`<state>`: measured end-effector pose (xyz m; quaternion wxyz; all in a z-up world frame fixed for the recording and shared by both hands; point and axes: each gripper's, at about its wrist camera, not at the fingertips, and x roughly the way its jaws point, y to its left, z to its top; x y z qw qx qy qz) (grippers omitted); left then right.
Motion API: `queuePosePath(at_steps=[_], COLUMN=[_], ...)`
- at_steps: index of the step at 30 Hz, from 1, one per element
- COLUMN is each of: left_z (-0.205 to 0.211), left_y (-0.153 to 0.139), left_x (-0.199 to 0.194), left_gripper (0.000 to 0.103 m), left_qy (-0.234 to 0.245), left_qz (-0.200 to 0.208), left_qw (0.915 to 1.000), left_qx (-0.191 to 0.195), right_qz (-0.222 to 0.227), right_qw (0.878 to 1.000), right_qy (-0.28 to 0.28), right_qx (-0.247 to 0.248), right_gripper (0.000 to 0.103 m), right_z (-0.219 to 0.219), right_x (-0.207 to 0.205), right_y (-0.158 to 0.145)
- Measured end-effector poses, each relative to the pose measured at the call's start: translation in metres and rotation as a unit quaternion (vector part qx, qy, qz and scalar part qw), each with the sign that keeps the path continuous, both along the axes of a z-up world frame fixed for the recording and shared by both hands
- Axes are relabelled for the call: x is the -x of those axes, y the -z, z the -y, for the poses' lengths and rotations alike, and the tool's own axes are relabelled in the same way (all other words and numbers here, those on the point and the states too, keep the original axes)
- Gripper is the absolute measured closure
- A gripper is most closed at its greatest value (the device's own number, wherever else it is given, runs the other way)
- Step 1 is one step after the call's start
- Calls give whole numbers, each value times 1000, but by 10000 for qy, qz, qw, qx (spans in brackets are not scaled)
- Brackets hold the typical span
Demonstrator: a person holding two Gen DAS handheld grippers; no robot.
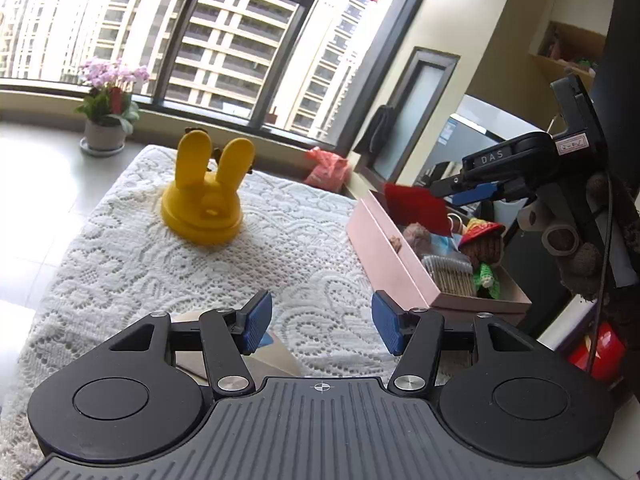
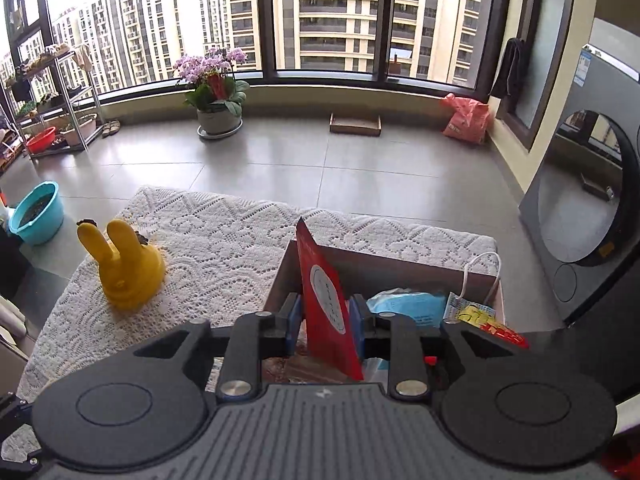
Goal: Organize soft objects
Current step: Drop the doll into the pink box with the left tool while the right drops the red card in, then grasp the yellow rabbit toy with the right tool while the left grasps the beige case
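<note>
I am seeing bare lace counter (image 1: 132,264) lying left of the box (image 1: 394,258). Right hand-held gripper (image 2: 326,322) is standing part-open around the red pouch (image 2: 326,300), over the box; left hand-held gripper (image 1: 322,322) is hanging wide, empty.

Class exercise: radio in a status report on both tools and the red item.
Left tool open, empty. Right tool over box, red pouch between its pads; grip unclear. Nothing blocking.

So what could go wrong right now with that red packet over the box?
The red packet stands between the right gripper pads, which look parted; it might tip and land outside the pink box. The box sits near the lace cloth edge, so a nudge could push it off.
</note>
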<state>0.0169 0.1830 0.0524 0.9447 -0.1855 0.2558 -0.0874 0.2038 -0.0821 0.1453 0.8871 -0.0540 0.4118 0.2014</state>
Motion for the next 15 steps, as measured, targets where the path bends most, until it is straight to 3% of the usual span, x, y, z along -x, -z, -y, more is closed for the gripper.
queuePosePath(at_steps=[2,4,6,7,10,12,15], left_z=[-15,-29,-40,-46,-59,-64,-67], left_y=[3,8,14,17,27,30,29], left_x=[4,5,7,9,12,15,20], left_gripper=[43,43,43,43,43,43,43], left_qy=[-115,-251,-429,-526,-758,-844,-853], left_qz=[103,182,250,270,293,339,502], left_qw=[9998,9993,9982,9975,9951,9934,9918], left_qx=[86,210,322,376,564,692,812], right_qz=[86,162,135,71,-401,-714,-487], right_qw=[9995,9994,9997,9999,9991,9971,9987], right_qy=[78,74,55,41,36,184,48], right_qx=[-297,-303,-179,-126,-96,188,138], right_gripper=[46,55,80,82,84,85,85], right_z=[4,1,-5,-9,-21,-26,-19], right_x=[-2,-6,-11,-13,-26,-32,-22], right_y=[-5,-4,4,9,35,63,81])
